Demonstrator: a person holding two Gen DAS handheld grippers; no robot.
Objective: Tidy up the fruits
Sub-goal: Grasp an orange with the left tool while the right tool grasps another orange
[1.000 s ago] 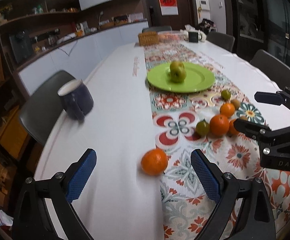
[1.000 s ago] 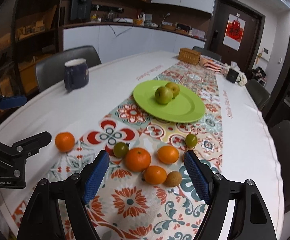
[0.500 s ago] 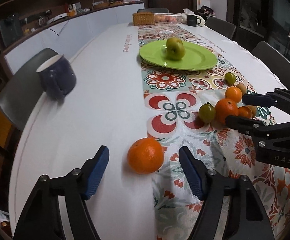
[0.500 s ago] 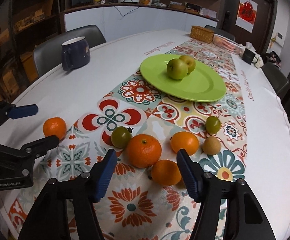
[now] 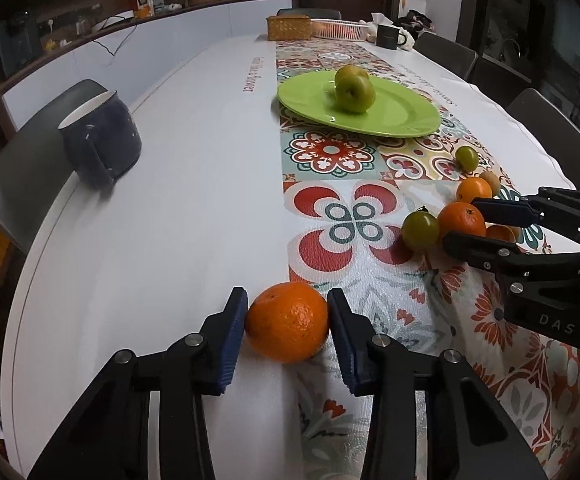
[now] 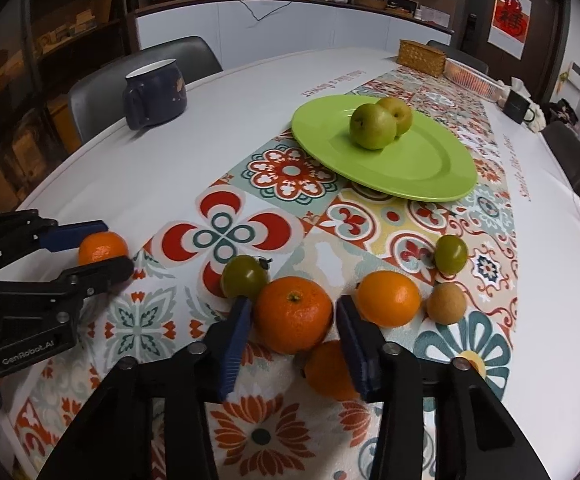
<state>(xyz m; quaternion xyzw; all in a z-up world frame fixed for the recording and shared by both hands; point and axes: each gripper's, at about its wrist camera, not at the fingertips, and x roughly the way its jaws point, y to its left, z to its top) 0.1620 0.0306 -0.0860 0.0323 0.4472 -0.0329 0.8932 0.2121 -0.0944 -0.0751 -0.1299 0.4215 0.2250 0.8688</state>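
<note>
Between the left hand-held gripper pads – a dimpled orange, pinched, sitting on the tabletop at the runner's edge. Right hand-held gripper clamps a bigger glossy orange with a green stem nub – green tomato just left-ahead.
</note>
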